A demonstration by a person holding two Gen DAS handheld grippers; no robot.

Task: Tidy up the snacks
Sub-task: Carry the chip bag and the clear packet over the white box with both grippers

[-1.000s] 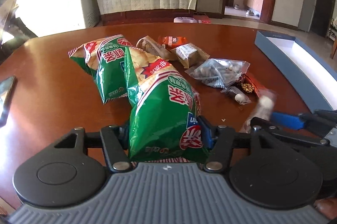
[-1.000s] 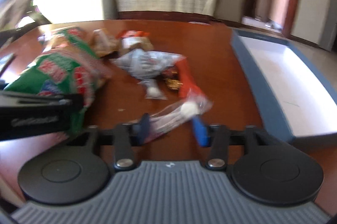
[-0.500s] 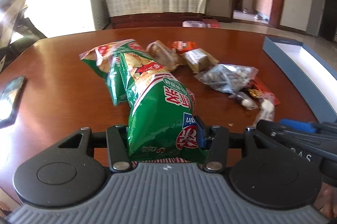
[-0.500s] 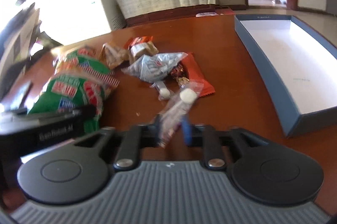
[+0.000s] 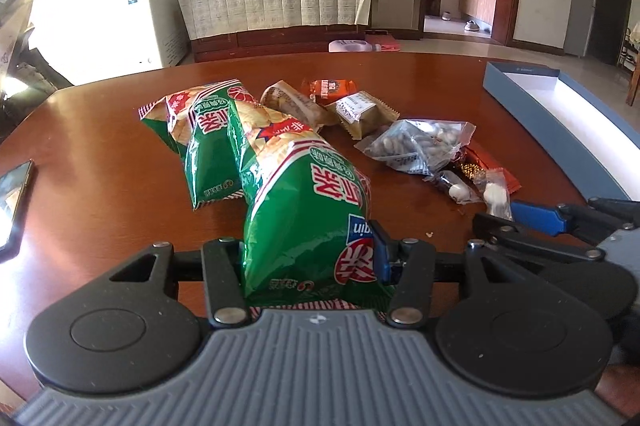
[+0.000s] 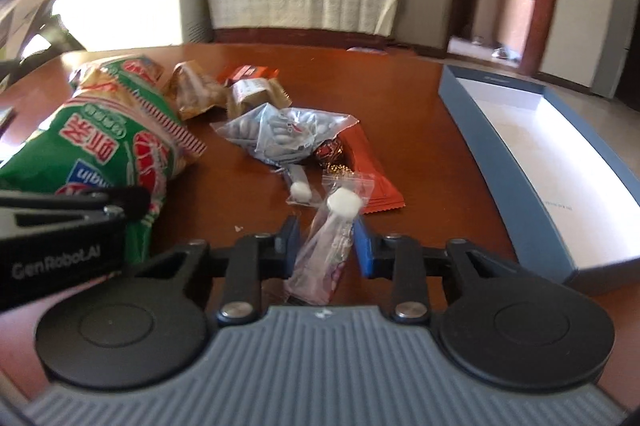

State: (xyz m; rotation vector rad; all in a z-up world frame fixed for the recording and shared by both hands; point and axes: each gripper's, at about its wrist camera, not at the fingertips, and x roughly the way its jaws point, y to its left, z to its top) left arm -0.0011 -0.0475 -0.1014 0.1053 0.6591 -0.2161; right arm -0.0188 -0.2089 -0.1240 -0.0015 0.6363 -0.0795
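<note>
My left gripper [image 5: 310, 258] is shut on the near end of a green chip bag [image 5: 308, 209], which leans forward onto the brown table [image 5: 100, 161]. A second green chip bag [image 5: 204, 137] lies behind it. My right gripper [image 6: 326, 238] has its jaws closing around a clear candy packet [image 6: 328, 242] with a white sweet [image 6: 343, 203] at its far end; the blue pads touch its sides. The left wrist view shows the same right gripper [image 5: 520, 222] low at the right, with the packet [image 5: 496, 195] sticking out of it.
Several small snacks lie mid-table: a clear bag of nuts [image 6: 280, 133], an orange packet [image 6: 372, 185], brown wrapped cakes [image 6: 196, 93], another small candy packet [image 6: 299, 187]. An open blue box with a white inside [image 6: 532, 145] stands at the right. A phone [image 5: 12, 201] lies at the left edge.
The right jaws have come in from wide apart to close around the candy packet. The left gripper keeps its hold on the chip bag.
</note>
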